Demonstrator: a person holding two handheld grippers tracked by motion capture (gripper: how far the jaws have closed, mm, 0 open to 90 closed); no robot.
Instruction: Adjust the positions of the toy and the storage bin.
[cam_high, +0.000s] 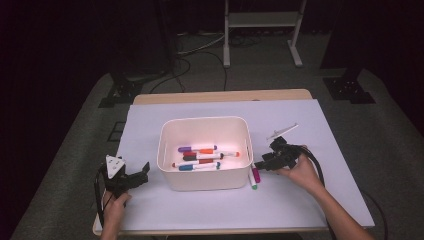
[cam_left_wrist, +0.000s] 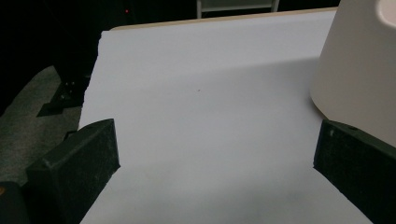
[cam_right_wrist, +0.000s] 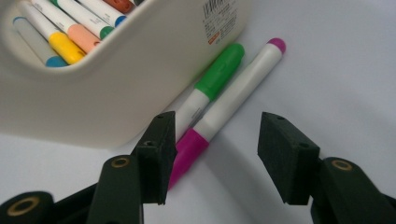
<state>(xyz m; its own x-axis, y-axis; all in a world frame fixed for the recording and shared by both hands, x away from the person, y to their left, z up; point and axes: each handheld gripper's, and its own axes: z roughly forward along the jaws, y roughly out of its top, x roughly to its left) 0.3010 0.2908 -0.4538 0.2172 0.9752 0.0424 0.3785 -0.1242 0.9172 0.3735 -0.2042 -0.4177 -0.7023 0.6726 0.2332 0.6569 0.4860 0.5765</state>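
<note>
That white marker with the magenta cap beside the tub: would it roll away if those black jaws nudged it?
Probably a little. The white marker with the magenta cap looks round and smooth, lying flat on the white table cover. The green-capped marker and cream plastic tub beside it would likely stop it. It looks stiff and light.

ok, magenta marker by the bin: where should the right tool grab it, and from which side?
Probably mid-barrel, on the white section of the magenta marker, coming down from above. It lies flat on the table, touching the green marker, which sits against the bin. The right tool is open; one jaw needs to slip between the markers, the other on the free side.
</note>
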